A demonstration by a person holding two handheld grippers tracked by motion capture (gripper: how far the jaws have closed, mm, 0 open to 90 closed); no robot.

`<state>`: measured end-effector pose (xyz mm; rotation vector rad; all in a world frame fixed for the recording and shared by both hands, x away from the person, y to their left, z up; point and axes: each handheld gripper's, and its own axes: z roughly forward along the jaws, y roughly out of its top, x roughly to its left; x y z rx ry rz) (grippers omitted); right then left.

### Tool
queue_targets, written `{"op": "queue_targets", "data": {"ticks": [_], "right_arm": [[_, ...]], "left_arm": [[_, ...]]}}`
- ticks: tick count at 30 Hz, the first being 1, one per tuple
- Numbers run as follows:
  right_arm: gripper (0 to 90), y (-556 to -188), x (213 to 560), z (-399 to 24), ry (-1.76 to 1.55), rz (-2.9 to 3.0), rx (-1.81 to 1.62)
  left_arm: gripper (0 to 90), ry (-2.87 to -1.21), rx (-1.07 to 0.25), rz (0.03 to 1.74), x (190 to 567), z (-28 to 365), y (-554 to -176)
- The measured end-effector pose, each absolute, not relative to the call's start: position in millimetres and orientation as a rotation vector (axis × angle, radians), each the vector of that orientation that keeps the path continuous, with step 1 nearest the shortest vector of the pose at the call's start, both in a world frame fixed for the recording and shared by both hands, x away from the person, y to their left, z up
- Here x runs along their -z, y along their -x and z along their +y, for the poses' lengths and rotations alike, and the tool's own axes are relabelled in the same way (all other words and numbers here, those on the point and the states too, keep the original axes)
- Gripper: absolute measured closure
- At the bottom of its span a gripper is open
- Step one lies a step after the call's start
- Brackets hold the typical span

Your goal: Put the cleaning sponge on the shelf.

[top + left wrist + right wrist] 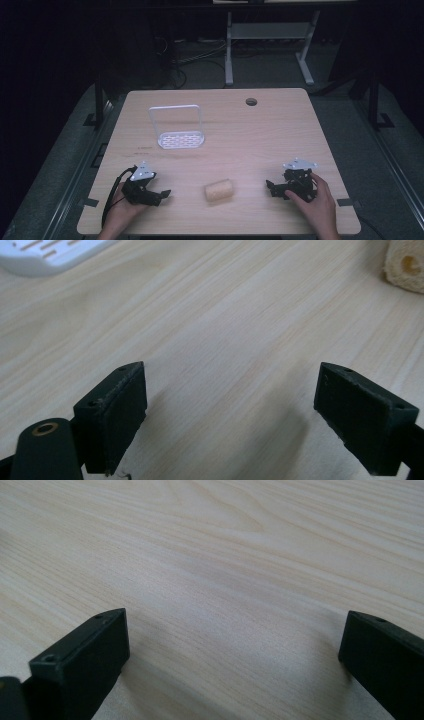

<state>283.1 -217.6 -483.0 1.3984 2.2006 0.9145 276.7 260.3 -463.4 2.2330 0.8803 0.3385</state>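
A pale yellow sponge-like roll (219,191) lies on its side near the front middle of the wooden table (260,140); one end with a small hole is at the top right of the left gripper view (406,267). My left gripper (162,195) rests on the table to the roll's left, jaws wide apart and empty (231,415). My right gripper (271,189) rests to the roll's right, also open with bare wood between its jaws (235,665). A hand holds each gripper.
A white slotted rack (180,140) with an upright wire frame (175,120) stands at the back left of the table; its corner is at the top left of the left gripper view (50,255). A round cable hole (251,102) sits near the far edge.
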Motion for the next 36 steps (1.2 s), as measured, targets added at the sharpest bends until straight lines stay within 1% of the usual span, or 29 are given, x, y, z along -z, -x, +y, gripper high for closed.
{"op": "queue_targets", "data": {"ticks": [22, 36], "right_arm": [[0.0, -283, 483, -218, -1.399, 2.201, -0.915], [0.0, -283, 483, -218, -1.398, 2.202, -0.916]], "left_arm": [[13.6, -2.260, -0.320, 0.789, 449, 249, -276], [13.6, -2.260, -0.293, 0.723, 444, 235, -270]]}}
